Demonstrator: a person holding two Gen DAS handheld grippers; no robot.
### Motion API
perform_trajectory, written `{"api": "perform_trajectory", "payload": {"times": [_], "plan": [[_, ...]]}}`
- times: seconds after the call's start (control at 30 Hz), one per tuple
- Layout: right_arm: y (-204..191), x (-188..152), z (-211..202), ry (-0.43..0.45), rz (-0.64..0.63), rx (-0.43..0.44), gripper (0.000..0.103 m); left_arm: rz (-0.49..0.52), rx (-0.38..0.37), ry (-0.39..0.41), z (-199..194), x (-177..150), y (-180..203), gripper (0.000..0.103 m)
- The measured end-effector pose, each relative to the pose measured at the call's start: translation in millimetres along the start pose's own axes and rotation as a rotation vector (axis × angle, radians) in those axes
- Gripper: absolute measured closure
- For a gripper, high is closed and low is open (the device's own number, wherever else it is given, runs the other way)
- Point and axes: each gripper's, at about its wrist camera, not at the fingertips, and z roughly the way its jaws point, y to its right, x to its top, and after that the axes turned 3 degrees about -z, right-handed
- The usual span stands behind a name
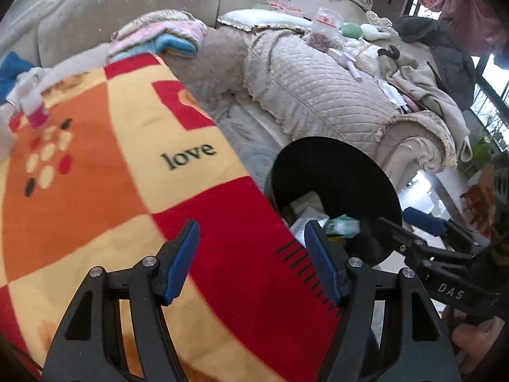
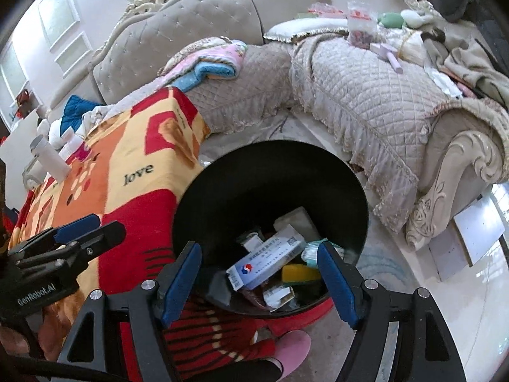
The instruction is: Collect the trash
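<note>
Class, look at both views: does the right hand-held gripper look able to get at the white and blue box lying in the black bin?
Probably yes. The right hand-held gripper hangs open right above the black bin, and the white and blue box lies on top of the other trash with nothing covering it.

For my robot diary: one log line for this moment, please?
left claw: open, empty | right claw: open, empty | round black bin: holds trash

Two hand-held tongs side by side, both tilted downward. The left tongs (image 1: 251, 261) stand apart, empty. The right tongs (image 2: 259, 278), just beside them, also gape, gripping nothing.
</note>
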Motion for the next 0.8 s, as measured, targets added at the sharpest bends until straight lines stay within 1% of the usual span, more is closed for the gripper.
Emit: {"api": "perform_trajectory", "payload": {"times": [0.2,0.3,0.47,0.8], "plan": [[-22.4,0.1,-21.3,0.060,-0.029,-0.013,0.029,-0.010,0.026,0.056,-29.0,-5.2,-13.4,0.036],[-34.7,-0.5,-32.9,0.096,-0.048,-0.027,0.024,-0.022,0.034,0.089,-43.9,-6.8,-17.3,0.036],[-53.5,-1.9,-47.3,0.142,-0.079,-0.049,0.023,-0.023,0.057,0.143,-64.4,-10.2,-22.3,0.036],[-69.7,-3.0,-63.9,0.197,-0.091,-0.065,0.023,-0.010,0.094,0.216,-84.2,-16.8,-24.4,0.036]]}}
